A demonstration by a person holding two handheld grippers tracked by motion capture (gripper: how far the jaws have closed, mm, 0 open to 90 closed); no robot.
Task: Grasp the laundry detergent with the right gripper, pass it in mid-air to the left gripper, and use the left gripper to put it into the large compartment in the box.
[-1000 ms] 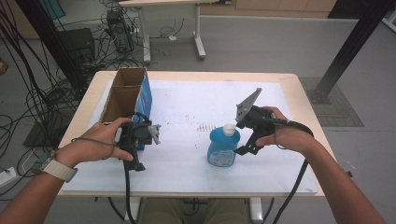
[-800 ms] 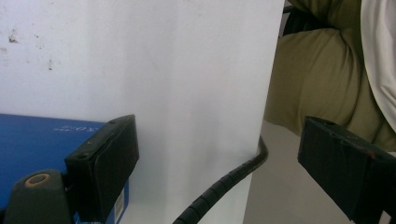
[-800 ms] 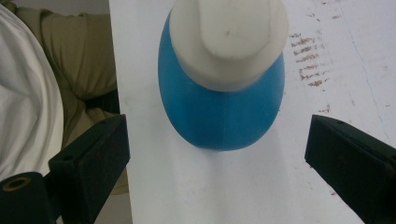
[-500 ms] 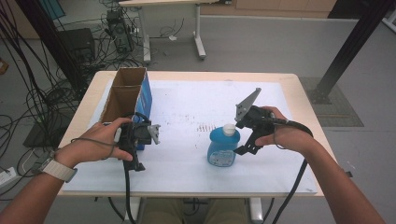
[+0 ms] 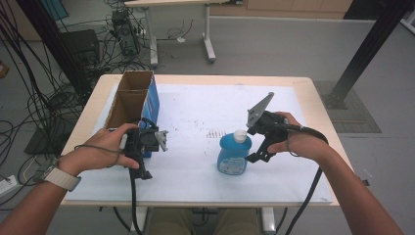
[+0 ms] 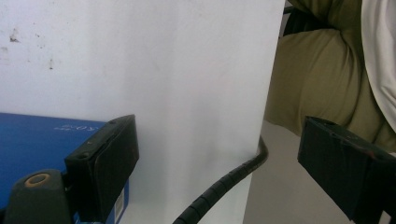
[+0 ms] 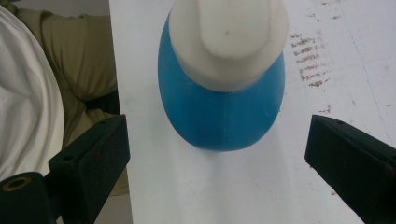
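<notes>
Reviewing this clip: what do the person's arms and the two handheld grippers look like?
Both forearms are bare; the left wrist wears a watch with a light band. The left gripper and right gripper are black, each with two blocky, scuffed black jaws. A ribbed black cable trails from the left gripper, another black cable from the right. A grey three-cornered plate sits atop the right gripper.

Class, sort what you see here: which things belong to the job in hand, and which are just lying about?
In the job: blue bottle; right gripper, open beside it; left gripper, open; cardboard box.

Lying about: floor cables; far desk; black post.
</notes>
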